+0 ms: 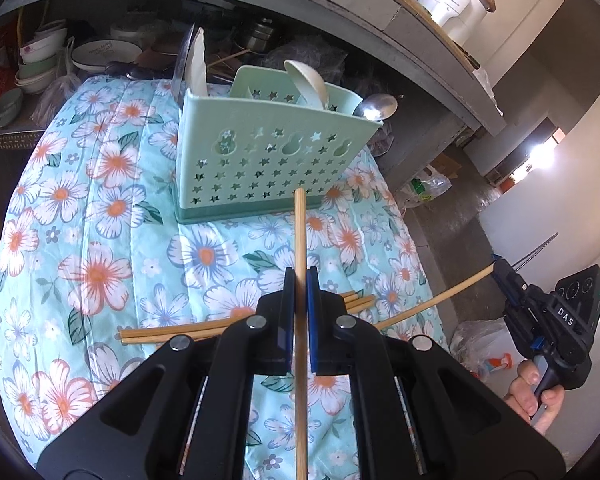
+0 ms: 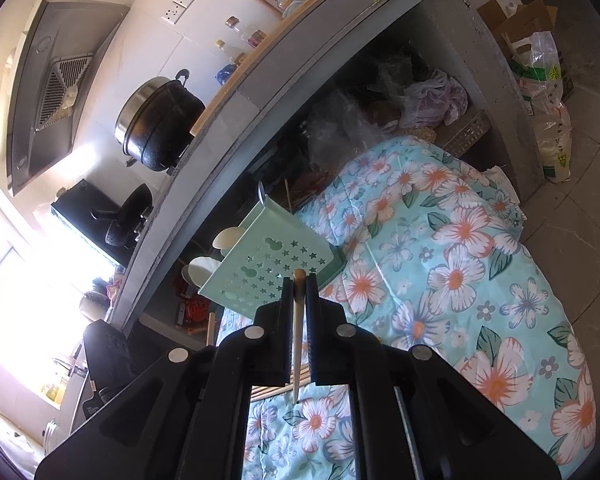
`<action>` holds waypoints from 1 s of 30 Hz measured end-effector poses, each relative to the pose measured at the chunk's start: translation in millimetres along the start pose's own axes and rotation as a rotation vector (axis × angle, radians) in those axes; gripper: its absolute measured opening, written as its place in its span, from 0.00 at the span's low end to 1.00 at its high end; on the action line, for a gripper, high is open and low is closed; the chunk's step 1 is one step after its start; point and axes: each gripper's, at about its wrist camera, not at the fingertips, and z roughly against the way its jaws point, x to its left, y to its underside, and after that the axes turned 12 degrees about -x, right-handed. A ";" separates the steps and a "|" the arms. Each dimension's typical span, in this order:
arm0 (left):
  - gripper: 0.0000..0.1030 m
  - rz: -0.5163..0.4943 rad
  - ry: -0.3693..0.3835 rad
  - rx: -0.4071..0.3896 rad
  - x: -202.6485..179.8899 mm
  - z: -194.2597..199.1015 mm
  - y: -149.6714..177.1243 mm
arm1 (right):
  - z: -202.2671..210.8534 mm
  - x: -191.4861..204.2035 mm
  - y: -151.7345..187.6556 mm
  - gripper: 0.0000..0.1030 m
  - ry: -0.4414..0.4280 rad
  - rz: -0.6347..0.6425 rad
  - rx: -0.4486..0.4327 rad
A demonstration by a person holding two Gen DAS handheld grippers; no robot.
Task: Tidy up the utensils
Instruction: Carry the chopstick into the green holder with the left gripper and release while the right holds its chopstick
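A mint-green utensil caddy (image 1: 268, 160) with star cut-outs stands on the floral cloth (image 1: 100, 220). It holds white spoons, a metal spoon (image 1: 376, 106) and a flat blade. My left gripper (image 1: 300, 276) is shut on a wooden chopstick (image 1: 300, 232) whose tip points at the caddy's base. At the right, my right gripper (image 1: 500, 272) is shut on a pale chopstick (image 1: 432, 304). In the right wrist view, the right gripper (image 2: 299, 280) clamps that pale chopstick (image 2: 298, 320) in front of the caddy (image 2: 268, 268). Loose chopsticks (image 1: 172, 330) lie on the cloth under the left gripper.
Behind the caddy a shelf under the grey counter holds stacked bowls (image 1: 40, 60) and clutter. A white appliance (image 1: 452, 0) and a black pot (image 2: 160, 120) stand on the counter. Plastic bags (image 1: 428, 188) sit on the floor to the right. A hand (image 1: 536, 396) holds the right gripper.
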 end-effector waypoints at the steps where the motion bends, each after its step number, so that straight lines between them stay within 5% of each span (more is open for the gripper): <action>1: 0.04 0.000 0.003 -0.003 -0.5 1.1 -2.3 | 0.5 -0.9 -0.6 0.06 -0.001 -0.001 -0.002; 18: 0.04 -0.030 0.007 -0.079 -12.7 7.5 -36.6 | 1.7 -10.8 -3.7 0.06 0.002 -0.018 -0.005; 26: 0.04 -0.065 0.033 -0.368 -36.0 33.3 -109.6 | 0.7 -15.5 -5.4 0.06 0.013 -0.025 -0.002; 30: 0.04 -0.053 -0.013 -0.523 -39.1 34.9 -139.0 | 0.6 -15.1 -6.6 0.06 0.025 -0.026 -0.004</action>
